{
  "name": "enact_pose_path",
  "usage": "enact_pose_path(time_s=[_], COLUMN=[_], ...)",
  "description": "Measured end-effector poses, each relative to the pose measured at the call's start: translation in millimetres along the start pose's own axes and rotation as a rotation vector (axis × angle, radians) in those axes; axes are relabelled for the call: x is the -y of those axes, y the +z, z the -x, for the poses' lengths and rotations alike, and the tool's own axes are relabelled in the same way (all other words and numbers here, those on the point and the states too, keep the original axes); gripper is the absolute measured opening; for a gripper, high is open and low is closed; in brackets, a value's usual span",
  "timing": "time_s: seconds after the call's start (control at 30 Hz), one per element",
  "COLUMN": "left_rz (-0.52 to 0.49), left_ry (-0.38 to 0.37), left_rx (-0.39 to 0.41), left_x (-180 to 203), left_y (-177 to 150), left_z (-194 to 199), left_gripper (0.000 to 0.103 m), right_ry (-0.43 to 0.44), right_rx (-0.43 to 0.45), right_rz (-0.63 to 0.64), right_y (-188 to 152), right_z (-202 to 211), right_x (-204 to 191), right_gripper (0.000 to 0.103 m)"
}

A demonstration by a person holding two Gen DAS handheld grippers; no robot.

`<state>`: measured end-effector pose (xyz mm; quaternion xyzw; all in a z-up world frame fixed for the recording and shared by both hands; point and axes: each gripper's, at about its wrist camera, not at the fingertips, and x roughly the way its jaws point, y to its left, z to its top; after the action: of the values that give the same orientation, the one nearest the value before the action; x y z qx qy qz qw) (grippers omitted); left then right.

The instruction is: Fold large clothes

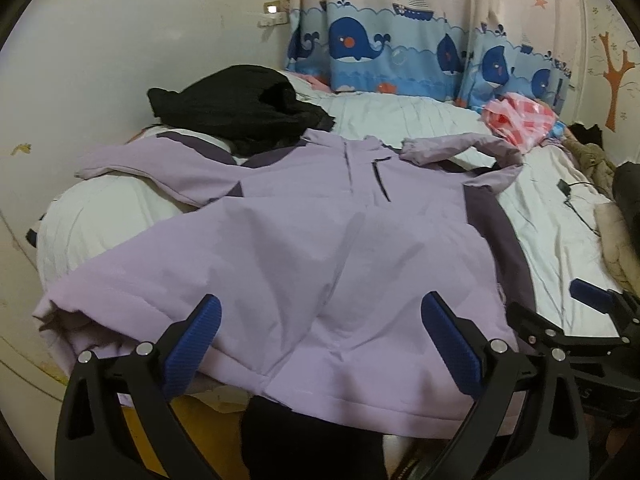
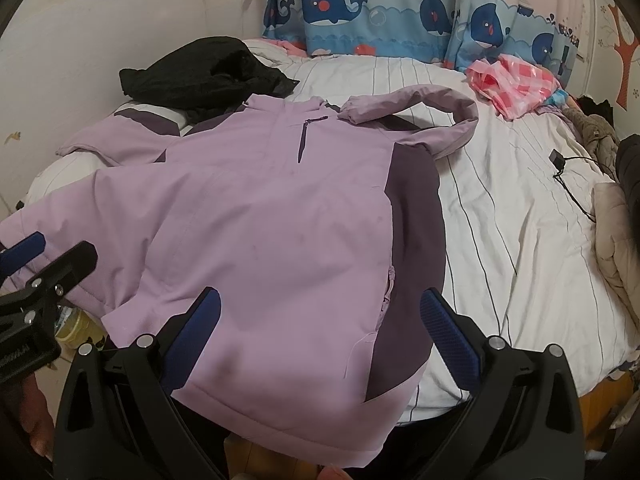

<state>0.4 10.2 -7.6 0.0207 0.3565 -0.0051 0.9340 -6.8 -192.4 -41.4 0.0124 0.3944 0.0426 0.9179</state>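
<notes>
at 6 o'clock on the bed (image 2: 500,208), the soft, bulky lilac jacket (image 2: 272,216) invites a hem grasp; left gripper (image 1: 320,344) and right gripper (image 2: 320,340) fingers released.

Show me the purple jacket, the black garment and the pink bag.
Purple jacket (image 2: 280,216), right wrist view, chest panel.
Black garment (image 1: 236,110), left wrist view, middle of the heap.
Pink bag (image 2: 516,80), right wrist view, checked centre.

Two hand-held grippers, black frames carrying blue pads

The left gripper (image 1: 320,332) is showing black moulded arms with triangular cut-outs; silver round screws are sitting at the pivots; ribbed blue pads (image 1: 196,344) are lining its fingers; the right gripper (image 2: 320,328) is wearing the same black frame, silver screws and textured blue pads (image 2: 448,340); pale lettering is running along one body, unreadable.
</notes>
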Motion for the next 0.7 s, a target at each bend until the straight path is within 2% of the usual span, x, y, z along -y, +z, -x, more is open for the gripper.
enact_pose_path(time_s=[0.7], left_rz=[-0.014], left_ry=[0.045], left_rx=[-0.002], left_x=[-4.5], left_y=[-1.2], left_z=[-3.9], left_gripper=[0.096], right_ry=[-0.008], right_rx=[-0.007], right_rz=[0.003], right_y=[0.4], right_z=[-1.5], right_x=[-0.8], right_gripper=[0.096])
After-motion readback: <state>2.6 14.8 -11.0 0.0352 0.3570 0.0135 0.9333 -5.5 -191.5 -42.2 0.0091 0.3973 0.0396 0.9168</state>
